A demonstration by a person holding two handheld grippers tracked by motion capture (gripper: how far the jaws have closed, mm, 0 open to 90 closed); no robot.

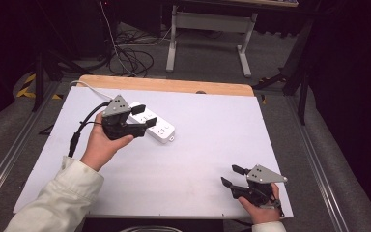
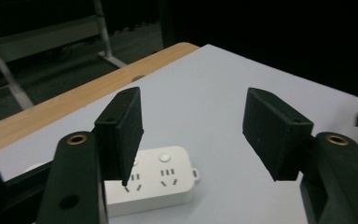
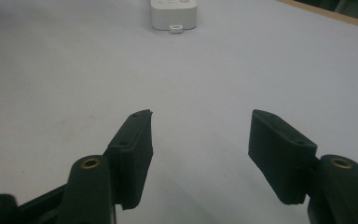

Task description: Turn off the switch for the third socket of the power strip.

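A white power strip [image 1: 155, 124] lies on the white tabletop [image 1: 198, 145], left of centre toward the back, with its white cord running off to the far left. My left gripper [image 1: 145, 116] hovers just above the strip's near-left part, jaws wide apart and nothing between them. In the left gripper view the power strip [image 2: 154, 179] sits below and between the jaws, sockets and a round button facing up. My right gripper [image 1: 233, 176] rests near the table's front right corner, open and empty. The right gripper view has the power strip's end [image 3: 173, 11] far ahead.
A wooden strip [image 1: 164, 84] runs along the table's far edge. Behind it on the floor are tangled cables [image 1: 130, 58] and the white legs of another table [image 1: 207, 34]. The left gripper's black cable [image 1: 79, 128] trails over the table's left side.
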